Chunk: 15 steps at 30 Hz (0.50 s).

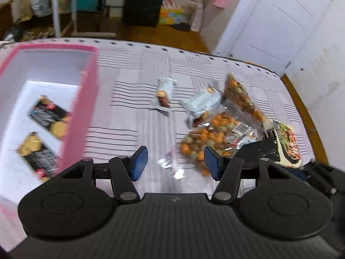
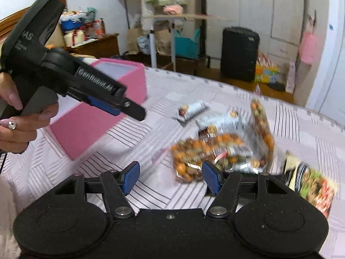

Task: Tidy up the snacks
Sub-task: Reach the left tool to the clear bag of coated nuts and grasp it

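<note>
Snacks (image 1: 207, 142) sit piled on the tablecloth right of the pink box (image 1: 79, 108), both grippers (image 1: 175, 163) (image 2: 170, 178) wide open and empty, so I'd grab one bag's edge only.

A home bedroom — suitcase (image 2: 239, 54), wardrobe (image 2: 278, 10), patterned bedspread (image 1: 138, 112).

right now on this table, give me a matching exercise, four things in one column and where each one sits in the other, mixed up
Things:
1. black cracker packs
2. single small snack bar
3. clear bag of orange coated nuts
4. left gripper

Places:
A. lying alone on the tablecloth, between the box and the snack pile
B. open, with nothing between its pads, above the cloth near the nut bag
C. inside the pink box
D. in the snack pile, partly overlapped by other wrappers

Pairs: 1-C, 2-A, 3-D, 4-B
</note>
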{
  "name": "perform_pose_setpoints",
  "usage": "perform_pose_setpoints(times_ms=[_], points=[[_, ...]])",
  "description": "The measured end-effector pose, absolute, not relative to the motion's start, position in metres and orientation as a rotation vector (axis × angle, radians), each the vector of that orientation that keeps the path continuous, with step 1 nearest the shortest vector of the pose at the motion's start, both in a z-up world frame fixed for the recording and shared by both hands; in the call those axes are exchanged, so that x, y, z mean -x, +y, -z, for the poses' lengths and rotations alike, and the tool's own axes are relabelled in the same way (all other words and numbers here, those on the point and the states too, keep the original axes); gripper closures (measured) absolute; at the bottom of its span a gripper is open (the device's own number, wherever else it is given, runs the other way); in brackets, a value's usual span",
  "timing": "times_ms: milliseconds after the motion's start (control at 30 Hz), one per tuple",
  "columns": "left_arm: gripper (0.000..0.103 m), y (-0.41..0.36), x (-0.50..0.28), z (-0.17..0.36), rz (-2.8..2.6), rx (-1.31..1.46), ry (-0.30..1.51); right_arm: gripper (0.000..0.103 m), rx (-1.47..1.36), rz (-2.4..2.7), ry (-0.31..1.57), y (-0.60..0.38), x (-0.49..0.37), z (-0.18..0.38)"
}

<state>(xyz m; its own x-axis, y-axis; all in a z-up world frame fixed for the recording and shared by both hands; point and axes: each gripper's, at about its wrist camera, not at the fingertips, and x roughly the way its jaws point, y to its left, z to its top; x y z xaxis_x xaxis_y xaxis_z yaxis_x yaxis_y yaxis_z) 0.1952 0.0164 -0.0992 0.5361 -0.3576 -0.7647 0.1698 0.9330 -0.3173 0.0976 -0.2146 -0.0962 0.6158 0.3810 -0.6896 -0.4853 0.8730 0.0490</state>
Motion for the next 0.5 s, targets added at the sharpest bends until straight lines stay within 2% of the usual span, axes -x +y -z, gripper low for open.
perform_pose_setpoints(times_ms=[267, 500], points=[[0.048, -0.021, -0.245, 0.152, 0.407, 0.292, 1.050, 0.034, 0.121, -0.459, 0.755, -0.221, -0.120, 0.146], [0.049, -0.034, -0.273, 0.188, 0.316, 0.261, 1.054, 0.034, 0.104, -0.504, 0.782, -0.225, -0.129, 0.170]])
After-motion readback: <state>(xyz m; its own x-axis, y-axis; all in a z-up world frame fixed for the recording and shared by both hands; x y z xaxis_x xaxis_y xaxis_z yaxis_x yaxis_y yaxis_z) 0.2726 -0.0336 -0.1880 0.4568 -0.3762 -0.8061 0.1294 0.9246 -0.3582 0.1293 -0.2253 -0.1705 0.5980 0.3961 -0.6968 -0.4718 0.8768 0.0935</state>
